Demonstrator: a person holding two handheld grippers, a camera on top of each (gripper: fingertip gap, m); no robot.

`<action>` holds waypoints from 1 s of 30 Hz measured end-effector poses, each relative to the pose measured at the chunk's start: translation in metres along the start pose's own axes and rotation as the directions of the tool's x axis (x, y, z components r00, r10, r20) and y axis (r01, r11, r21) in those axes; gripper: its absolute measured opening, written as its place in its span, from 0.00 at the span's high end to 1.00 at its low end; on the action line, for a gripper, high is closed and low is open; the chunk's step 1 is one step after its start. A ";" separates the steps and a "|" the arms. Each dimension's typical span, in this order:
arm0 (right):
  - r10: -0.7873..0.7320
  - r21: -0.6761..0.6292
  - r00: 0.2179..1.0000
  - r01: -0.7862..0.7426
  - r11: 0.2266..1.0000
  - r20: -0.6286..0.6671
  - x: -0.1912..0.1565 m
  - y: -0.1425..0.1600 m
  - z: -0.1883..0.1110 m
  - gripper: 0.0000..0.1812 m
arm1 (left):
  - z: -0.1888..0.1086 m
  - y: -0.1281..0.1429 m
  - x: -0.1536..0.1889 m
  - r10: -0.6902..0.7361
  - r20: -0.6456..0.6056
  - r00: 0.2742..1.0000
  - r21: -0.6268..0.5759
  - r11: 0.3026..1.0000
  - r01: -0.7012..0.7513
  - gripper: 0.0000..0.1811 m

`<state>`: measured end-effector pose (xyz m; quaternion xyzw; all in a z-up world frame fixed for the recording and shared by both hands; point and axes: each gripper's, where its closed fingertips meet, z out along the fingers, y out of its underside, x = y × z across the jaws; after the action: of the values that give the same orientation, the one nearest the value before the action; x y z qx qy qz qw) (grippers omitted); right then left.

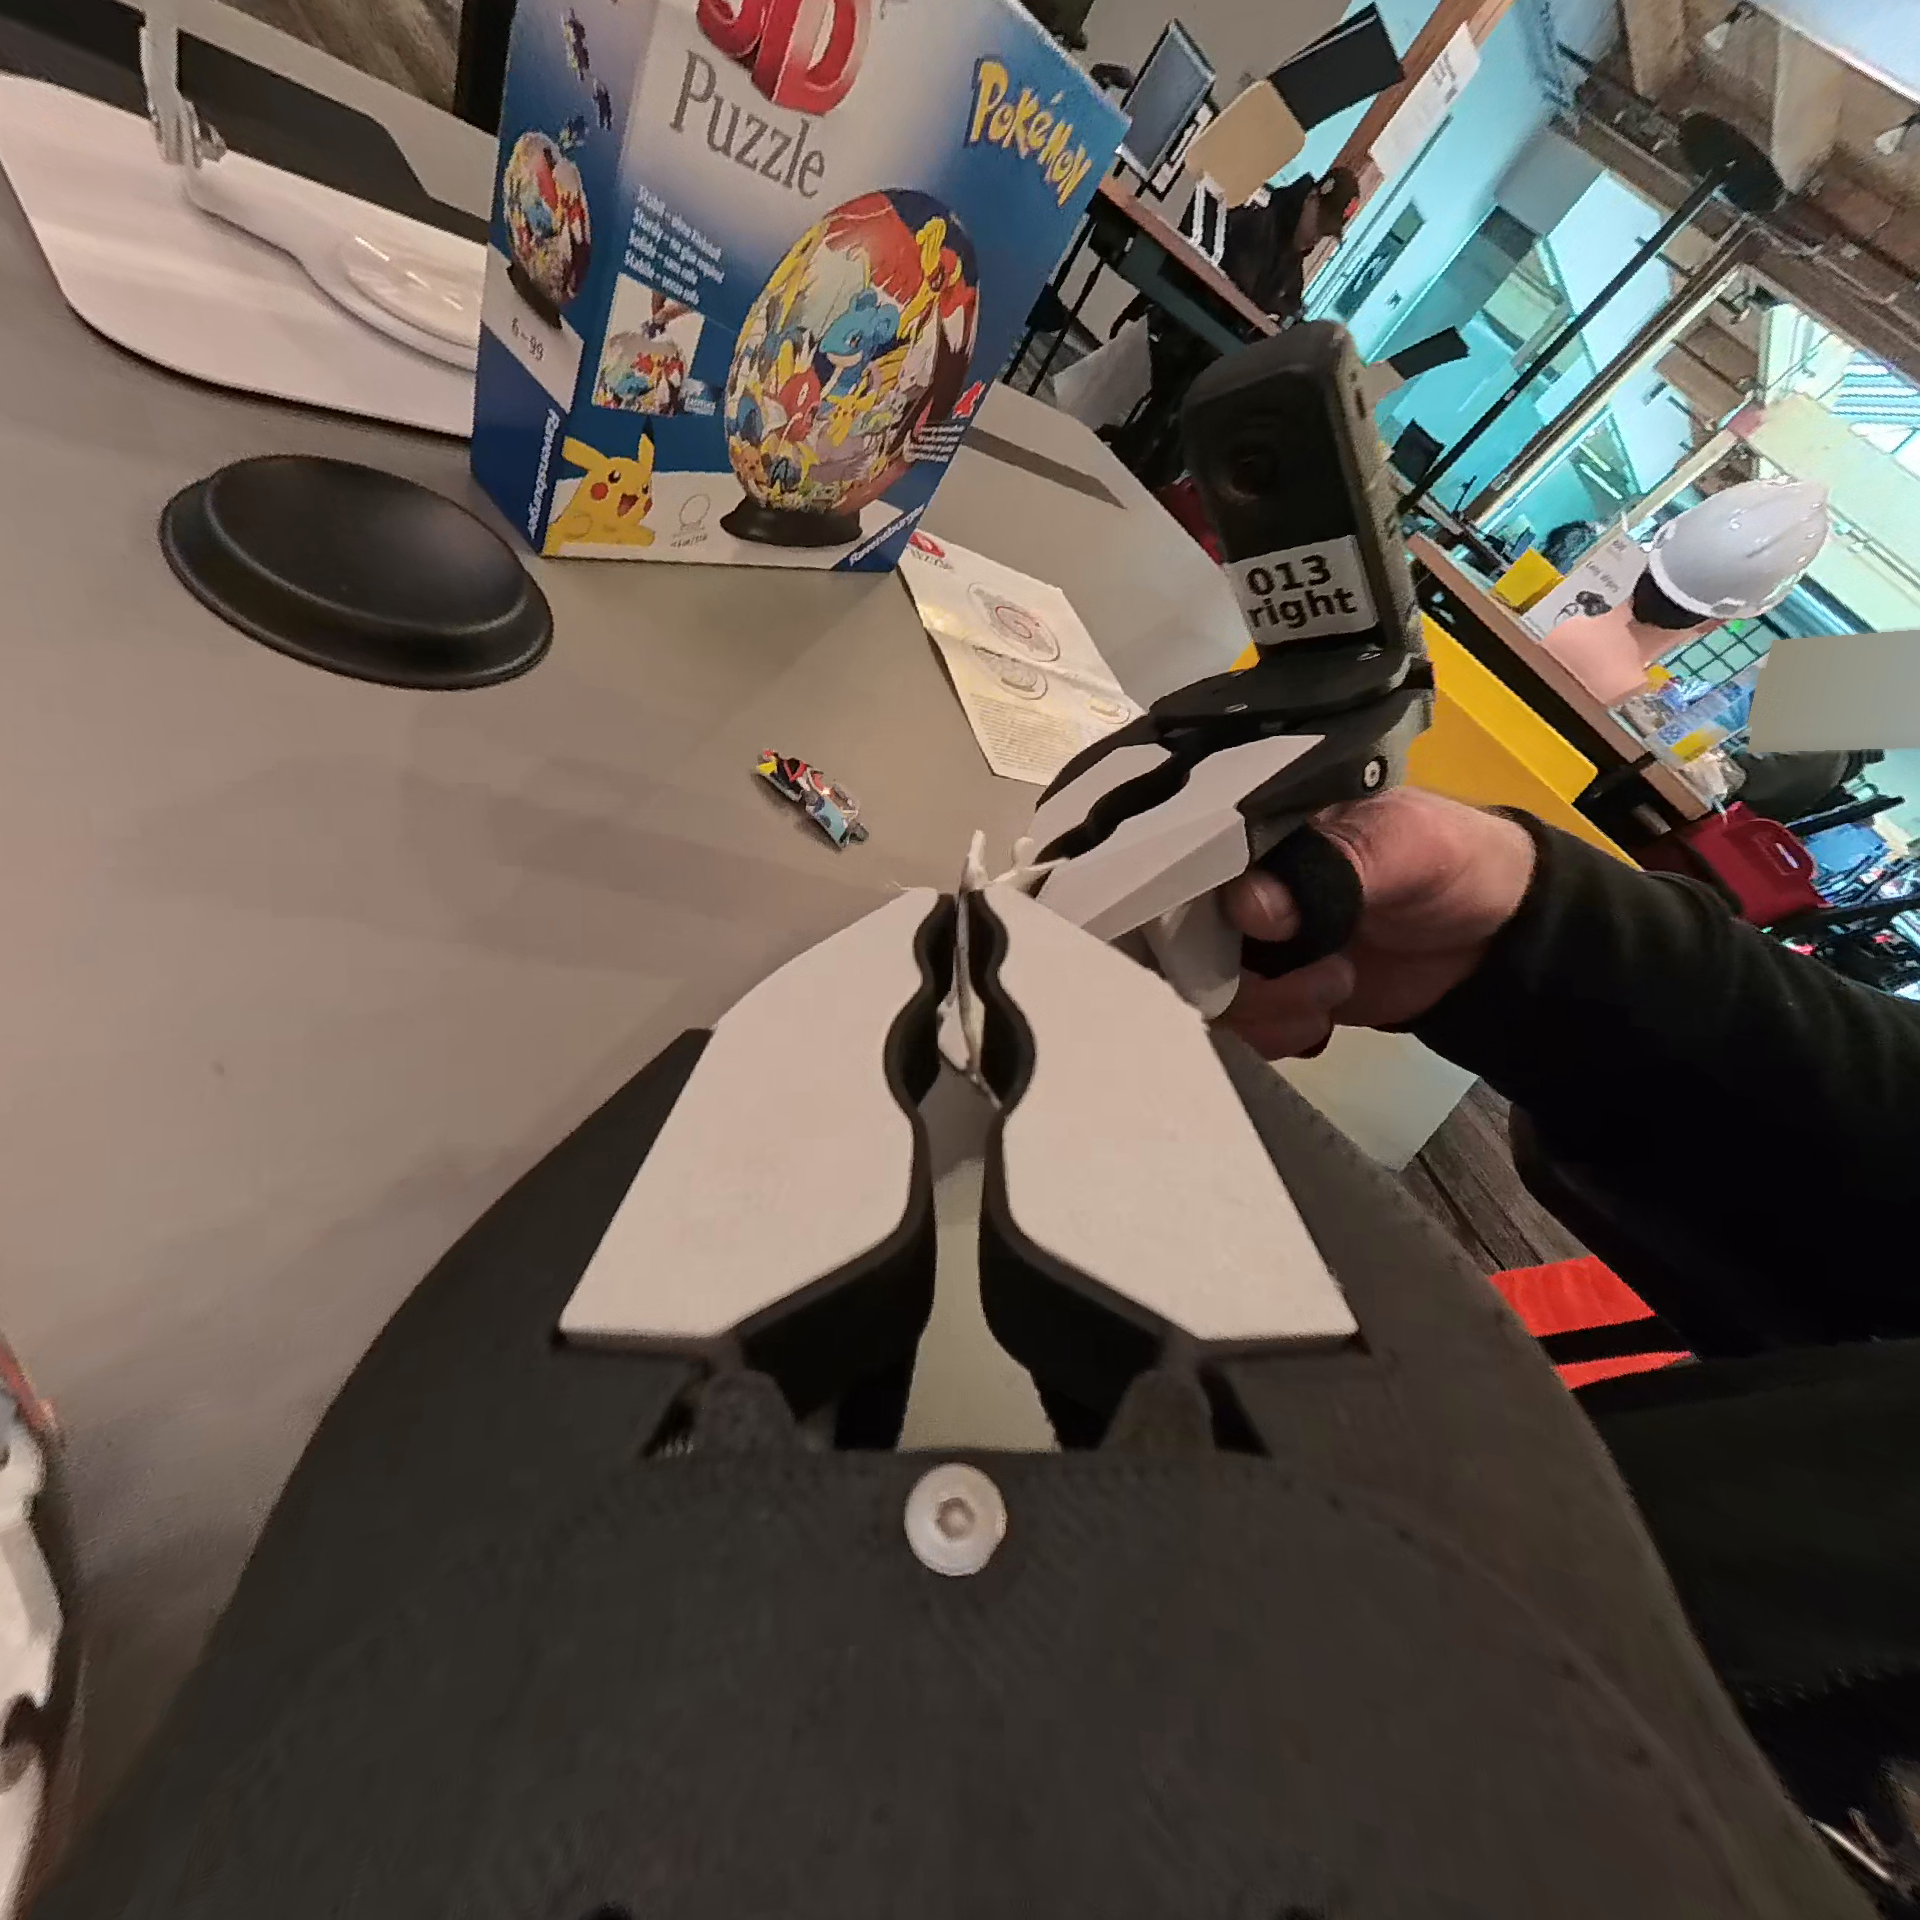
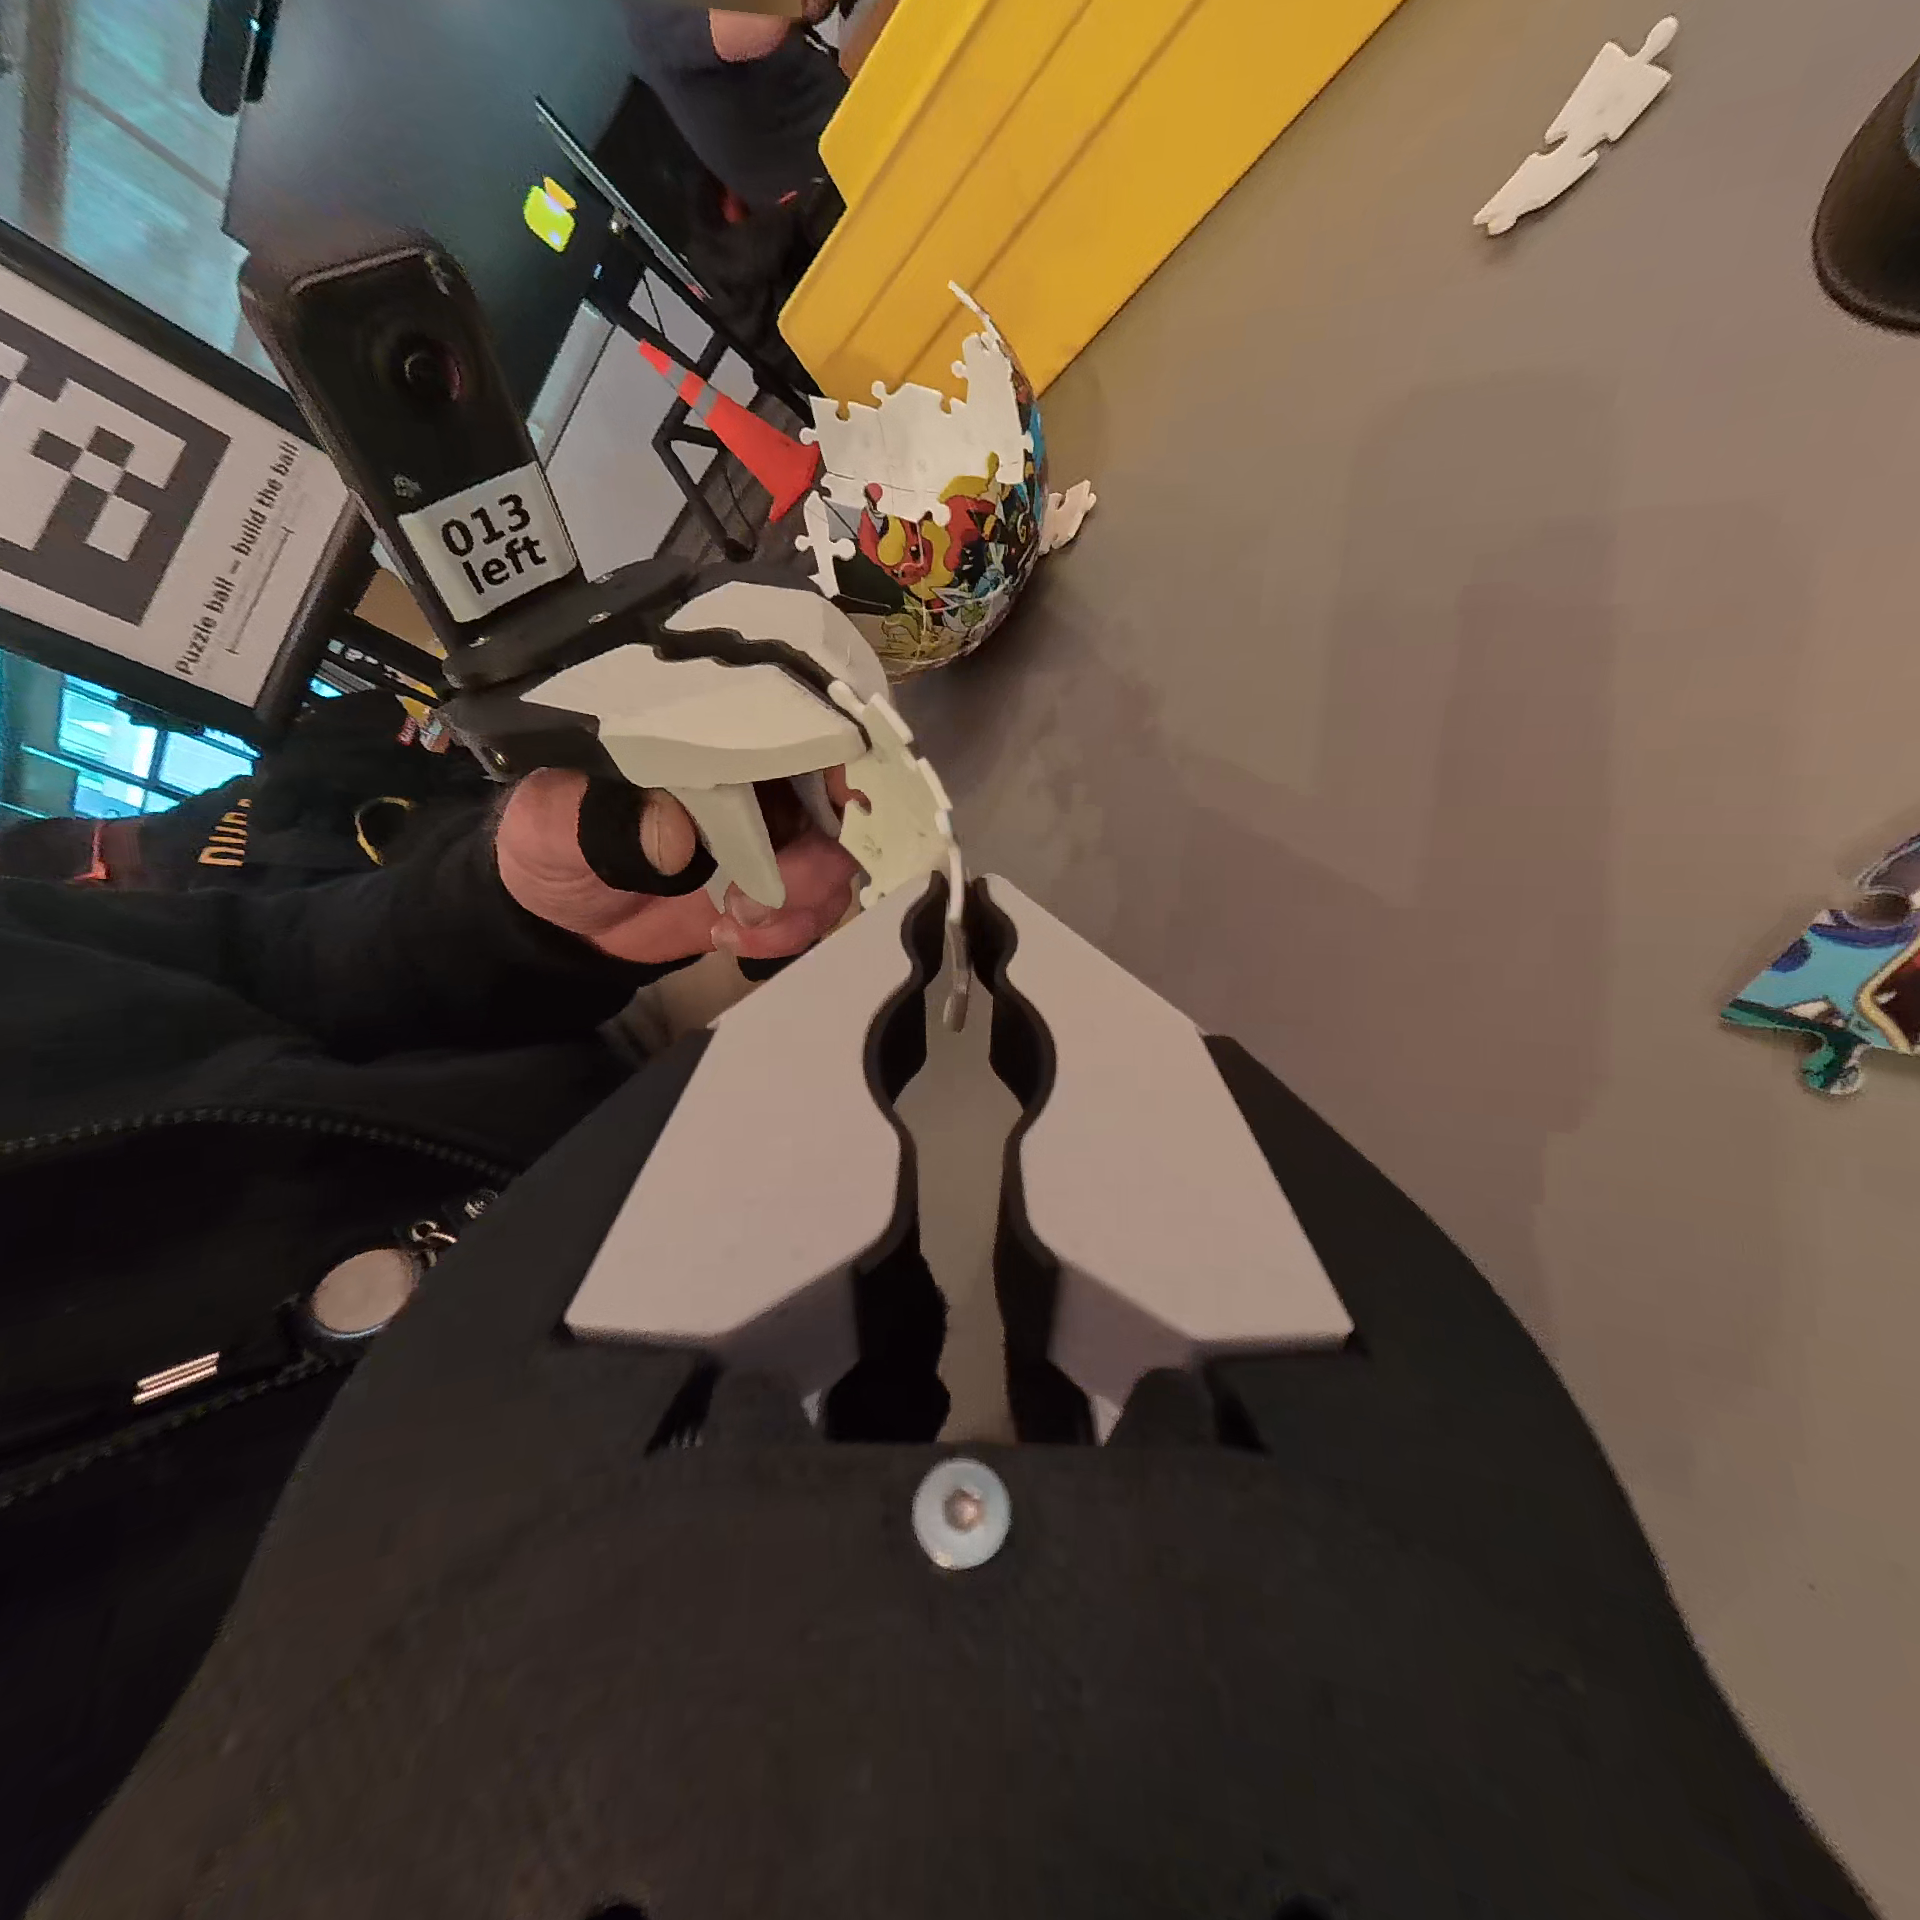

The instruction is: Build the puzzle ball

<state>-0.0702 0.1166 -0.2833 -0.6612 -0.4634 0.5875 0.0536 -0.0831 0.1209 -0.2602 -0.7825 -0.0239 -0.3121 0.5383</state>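
Where claws meet, pinched piece

A yellow bench runs along the grey table's far edge, ahead of the tongs in the right wrist view. An orange traffic cone lies on the floor nearby; a white hard hat sits on a mannequin head at the far right.
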 end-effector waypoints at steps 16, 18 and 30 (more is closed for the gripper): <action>-0.030 0.033 0.997 0.028 0.999 0.070 -0.017 -0.008 -0.005 1.00 | -0.003 -0.008 0.015 0.056 -0.113 0.992 0.006 0.998 -0.055 0.86; -0.050 0.020 0.996 0.049 0.999 0.071 -0.019 -0.007 -0.005 1.00 | 0.000 -0.003 0.017 0.085 -0.114 0.990 -0.025 0.996 -0.088 0.86; -0.098 -0.026 0.993 0.100 0.995 0.065 -0.024 -0.003 -0.007 0.99 | 0.006 0.006 0.024 0.149 -0.141 0.979 -0.117 0.979 -0.166 0.98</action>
<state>-0.0631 0.1052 -0.2623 -0.6191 -0.5054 0.5983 0.0582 -0.0593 0.1164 -0.2542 -0.7925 0.0938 -0.3203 0.5105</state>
